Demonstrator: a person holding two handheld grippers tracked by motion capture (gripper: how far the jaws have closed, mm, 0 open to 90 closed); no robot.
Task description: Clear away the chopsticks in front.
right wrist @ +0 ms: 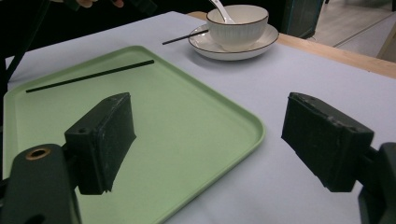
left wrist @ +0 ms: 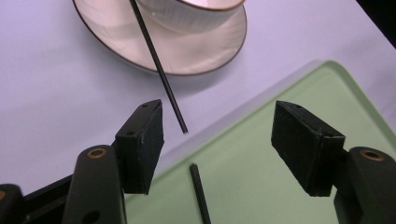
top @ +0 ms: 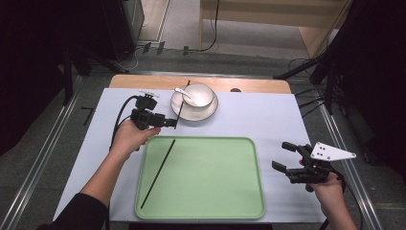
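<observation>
A black chopstick (top: 158,173) lies slantwise on the left part of the green tray (top: 215,191). A second black chopstick (top: 182,103) rests with one end on the white plate (top: 191,114) and the other on the table near the tray's far left corner. My left gripper (top: 172,123) hovers just over that lower end, jaws open with nothing between them. In the left gripper view, the chopstick tip (left wrist: 159,70) ends just ahead of the open left gripper (left wrist: 219,119). My right gripper (top: 280,155) stands open and holds nothing, right of the tray.
A white bowl (top: 197,95) with a white spoon (top: 182,92) in it sits on the plate at the table's far middle. A pale sheet covers the table (top: 268,120). The wooden far edge (top: 258,86) borders a floor with cables and stands.
</observation>
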